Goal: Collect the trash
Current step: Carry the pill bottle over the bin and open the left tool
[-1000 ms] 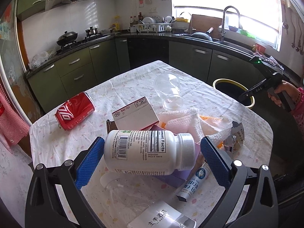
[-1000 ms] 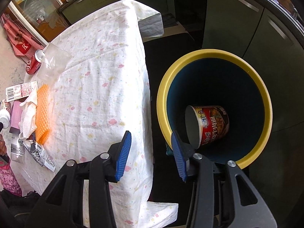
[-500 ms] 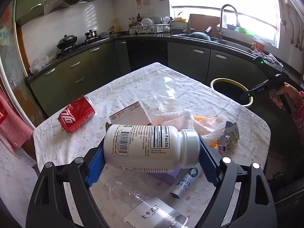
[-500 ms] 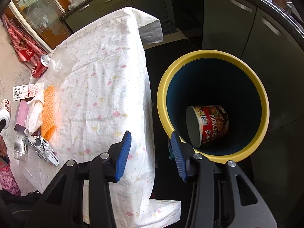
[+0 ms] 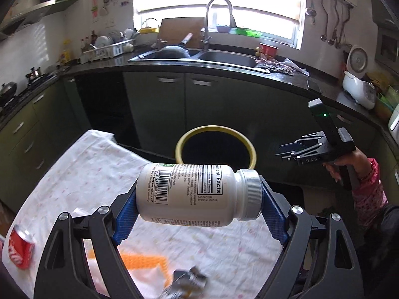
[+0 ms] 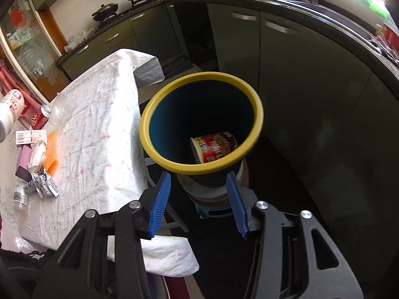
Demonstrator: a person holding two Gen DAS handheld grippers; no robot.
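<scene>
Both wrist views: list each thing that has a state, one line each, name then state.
White bottle: capped, sideways, clamped end to end.
Left gripper: shut on the bottle.
Right gripper: empty, jaws opening.
Bin: open, holding a noodle cup on its side.
Red can: lying on the table.

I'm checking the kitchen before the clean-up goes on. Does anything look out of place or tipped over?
Yes. A red soda can lies on its side on the table, with crumpled wrappers and tissue scattered nearby. A noodle cup lies tipped inside the bin, which is where it belongs.
</scene>
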